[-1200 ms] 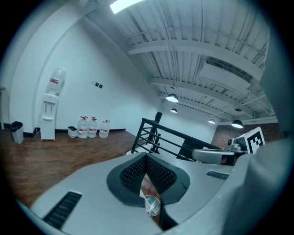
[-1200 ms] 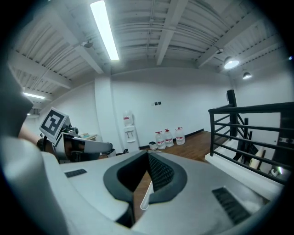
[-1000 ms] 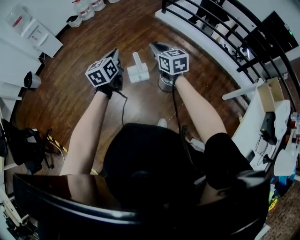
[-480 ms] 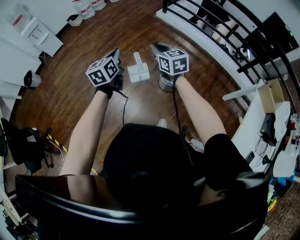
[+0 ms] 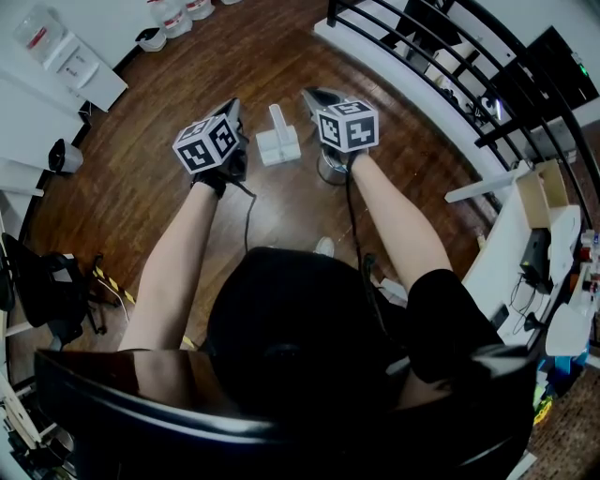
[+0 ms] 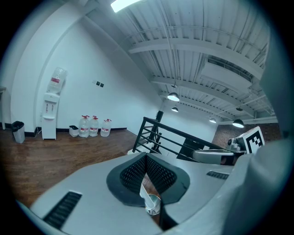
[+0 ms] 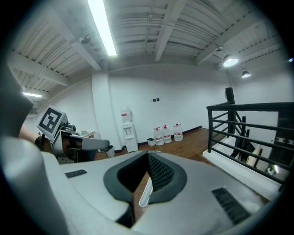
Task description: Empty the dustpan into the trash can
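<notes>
A white dustpan (image 5: 277,142) stands on the wooden floor with its handle upright, between my two grippers. Left of it my left gripper (image 5: 232,109) is shut and holds nothing. To the dustpan's right my right gripper (image 5: 315,95) is also shut and empty, above a small silver trash can (image 5: 329,171) that it partly hides. In the left gripper view the closed jaws (image 6: 146,158) leave a slit that shows the can (image 6: 154,205) and a white strip. The right gripper view shows shut jaws (image 7: 148,158) with a white edge of the dustpan (image 7: 145,193) below them.
A black railing (image 5: 441,66) runs along the upper right, with a white desk (image 5: 511,239) beyond it. Water bottles (image 5: 171,13), a small bin (image 5: 147,39) and a water dispenser (image 5: 44,41) line the far wall. A black chair (image 5: 37,300) stands at the left.
</notes>
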A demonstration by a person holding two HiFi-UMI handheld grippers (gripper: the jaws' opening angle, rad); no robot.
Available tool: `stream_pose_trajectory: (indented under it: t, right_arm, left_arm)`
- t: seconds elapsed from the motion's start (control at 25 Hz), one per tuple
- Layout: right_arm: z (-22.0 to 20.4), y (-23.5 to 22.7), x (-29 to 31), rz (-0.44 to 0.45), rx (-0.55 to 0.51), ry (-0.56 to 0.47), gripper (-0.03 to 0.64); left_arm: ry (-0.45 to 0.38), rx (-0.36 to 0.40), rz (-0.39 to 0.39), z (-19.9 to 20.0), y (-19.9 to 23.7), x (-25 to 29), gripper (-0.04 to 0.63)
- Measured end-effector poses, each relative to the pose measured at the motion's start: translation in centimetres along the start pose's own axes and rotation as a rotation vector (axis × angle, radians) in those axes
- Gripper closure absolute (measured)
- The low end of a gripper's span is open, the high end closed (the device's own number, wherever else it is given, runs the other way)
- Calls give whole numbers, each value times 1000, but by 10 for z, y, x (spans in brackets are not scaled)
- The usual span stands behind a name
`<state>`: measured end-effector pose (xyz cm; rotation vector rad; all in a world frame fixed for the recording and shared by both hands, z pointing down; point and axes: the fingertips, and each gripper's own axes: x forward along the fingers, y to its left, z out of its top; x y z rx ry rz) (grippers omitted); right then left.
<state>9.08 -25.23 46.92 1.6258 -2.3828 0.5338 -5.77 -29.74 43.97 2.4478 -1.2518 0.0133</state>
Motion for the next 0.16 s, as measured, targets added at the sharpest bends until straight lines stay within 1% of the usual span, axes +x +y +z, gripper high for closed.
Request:
stream_pose_trajectory:
  t: [0.16]
  right_arm:
    - [0,2,1,2,-1,3,614]
  left_arm:
    - [-1,3,1,3,-1,-2,594]
